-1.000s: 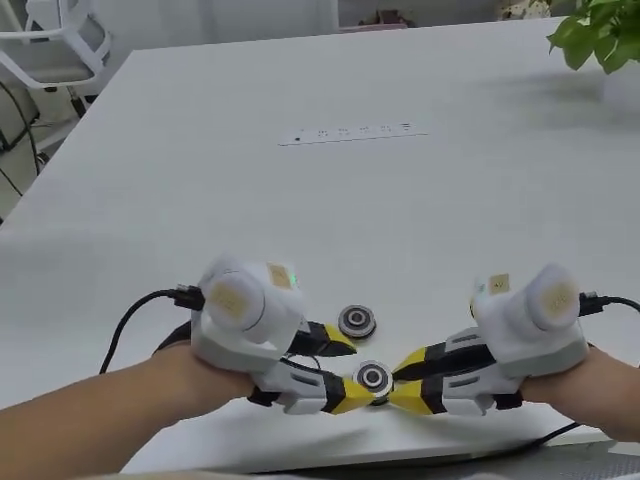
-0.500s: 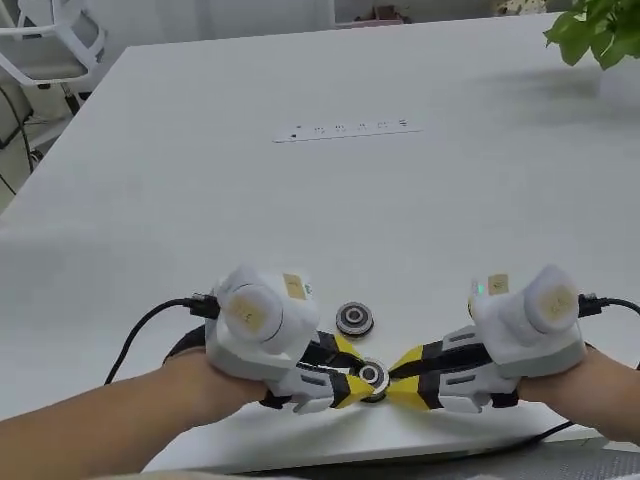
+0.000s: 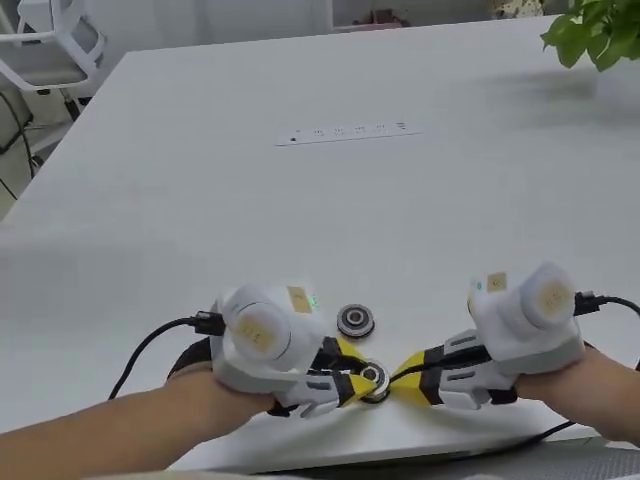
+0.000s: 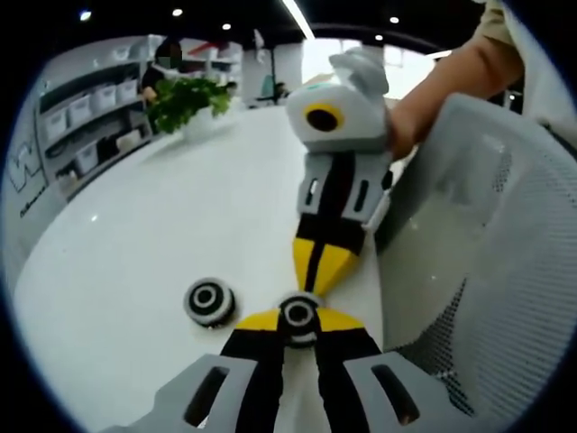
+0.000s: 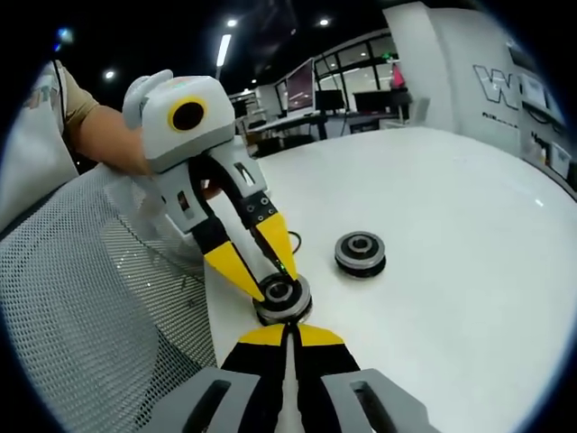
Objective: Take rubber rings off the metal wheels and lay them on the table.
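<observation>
Gripping a small wheel point(image 3: 372, 378) at the near edge of the table point(image 3: 400, 220), the left gripper point(image 4: 298, 323) clamps it from both sides: silver hub, dark centre, black ring point(image 5: 269, 316) around it. The right gripper point(image 5: 287, 336) has its jaws pressed together, tips at the rim. A second wheel point(image 3: 356, 320) lies just farther in on the table.

Place: open-plan office, meeting corner | long white table point(image 3: 300, 220), socket strip point(image 3: 348, 131) set flush in its top | white mesh chair point(image 3: 55, 45) at the far corner | leafy potted plant point(image 3: 590, 30) | shelves of storage bins point(image 4: 90, 117) along the wall | monitors point(image 5: 329, 95) on desks behind | ceiling spotlights point(image 4: 176, 13) overhead
</observation>
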A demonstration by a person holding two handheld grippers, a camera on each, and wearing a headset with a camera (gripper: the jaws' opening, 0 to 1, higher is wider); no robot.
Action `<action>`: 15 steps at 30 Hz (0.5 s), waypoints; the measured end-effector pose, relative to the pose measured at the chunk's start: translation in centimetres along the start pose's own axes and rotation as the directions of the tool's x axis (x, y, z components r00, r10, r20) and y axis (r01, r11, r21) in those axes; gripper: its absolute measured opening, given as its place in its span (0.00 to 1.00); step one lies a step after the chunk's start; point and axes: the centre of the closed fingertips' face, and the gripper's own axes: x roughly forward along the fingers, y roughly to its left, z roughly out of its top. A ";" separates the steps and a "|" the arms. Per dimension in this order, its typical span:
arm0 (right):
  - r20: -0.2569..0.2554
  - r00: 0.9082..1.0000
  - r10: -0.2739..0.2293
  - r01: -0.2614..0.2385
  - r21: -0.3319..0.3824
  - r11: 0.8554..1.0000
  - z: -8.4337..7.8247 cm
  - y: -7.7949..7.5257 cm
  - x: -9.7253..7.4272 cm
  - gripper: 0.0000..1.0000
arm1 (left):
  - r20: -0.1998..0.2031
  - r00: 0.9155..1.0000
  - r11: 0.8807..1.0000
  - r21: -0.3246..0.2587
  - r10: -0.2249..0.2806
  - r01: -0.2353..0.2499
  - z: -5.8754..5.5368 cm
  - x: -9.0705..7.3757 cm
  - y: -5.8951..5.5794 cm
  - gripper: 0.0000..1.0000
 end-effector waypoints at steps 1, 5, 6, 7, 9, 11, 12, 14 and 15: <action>0.001 1.000 -0.001 0.001 0.007 1.000 0.0 0.0 0.0 0.00 | 0.001 1.000 1.000 0.000 0.000 0.000 0.0 0.0 0.0 0.13; 0.013 1.000 -0.002 0.001 0.066 0.998 0.0 -0.2 -0.1 0.00 | -0.007 1.000 1.000 0.001 0.010 -0.010 0.0 0.0 0.1 0.12; 0.015 1.000 -0.002 0.000 0.072 0.997 0.0 -0.2 -0.1 0.00 | -0.009 1.000 1.000 0.003 0.012 -0.012 0.0 0.0 0.0 0.12; 0.016 1.000 -0.002 0.000 0.083 0.997 0.0 -0.2 -0.1 0.00 | -0.009 1.000 1.000 0.004 0.013 -0.013 0.0 0.0 0.0 0.12; 0.021 1.000 -0.003 0.000 0.103 0.995 0.0 -0.2 -0.1 0.00 | -0.005 1.000 1.000 0.003 0.011 -0.011 0.0 0.0 0.1 0.12; 0.027 1.000 -0.004 0.000 0.130 0.991 0.0 -0.3 -0.1 0.00 | -0.004 1.000 1.000 0.002 0.010 -0.010 -0.1 0.0 0.1 0.12; 0.033 0.999 -0.005 0.000 0.148 0.989 0.0 -0.3 -0.2 0.00 | -0.004 1.000 1.000 0.003 0.012 -0.012 -0.1 0.0 0.1 0.12; 0.040 0.999 -0.006 -0.001 0.171 0.985 -0.1 -0.5 -0.2 0.00 | -0.003 1.000 1.000 0.002 0.013 -0.013 0.0 0.0 0.0 0.12; 0.042 0.999 -0.006 -0.001 0.178 0.984 -0.1 -0.4 -0.2 0.00 | -0.002 1.000 1.000 0.002 0.013 -0.013 0.0 0.0 0.1 0.12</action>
